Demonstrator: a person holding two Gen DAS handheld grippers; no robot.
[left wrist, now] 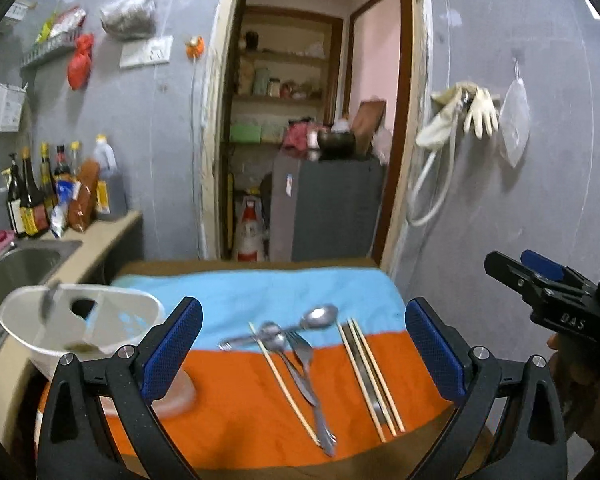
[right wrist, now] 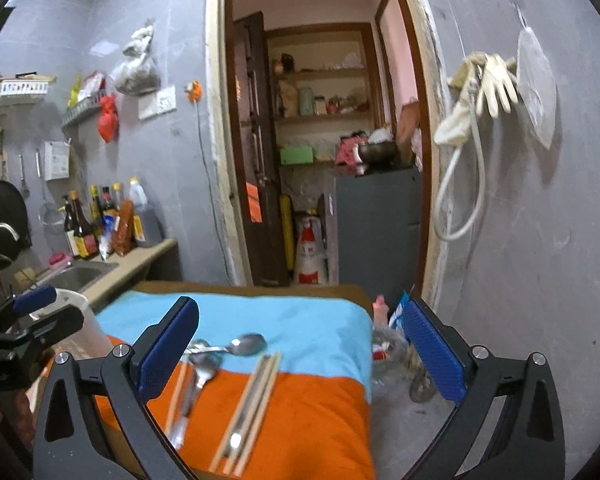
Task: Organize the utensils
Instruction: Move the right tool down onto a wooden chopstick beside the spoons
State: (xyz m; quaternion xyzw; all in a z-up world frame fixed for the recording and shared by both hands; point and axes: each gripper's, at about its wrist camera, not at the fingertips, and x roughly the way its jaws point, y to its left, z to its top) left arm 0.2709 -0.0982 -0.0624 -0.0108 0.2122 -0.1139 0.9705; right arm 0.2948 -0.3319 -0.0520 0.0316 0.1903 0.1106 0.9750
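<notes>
Grey-walled kitchen: cloth-covered worktop [left wrist: 260,400] carries spoons [left wrist: 320,316], fork [left wrist: 302,350] and chopsticks [left wrist: 374,376]. Left tool [left wrist: 304,354] and right tool [right wrist: 300,354] both spread apart, holding nothing.

Both wrist views face the doorway over the cloth-covered table [left wrist: 260,400].

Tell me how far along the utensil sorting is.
Early. One utensil already stands in the white holder. Both grippers, left and right, are open and empty. Left on the cloth: spoons, a fork and chopsticks.
</notes>
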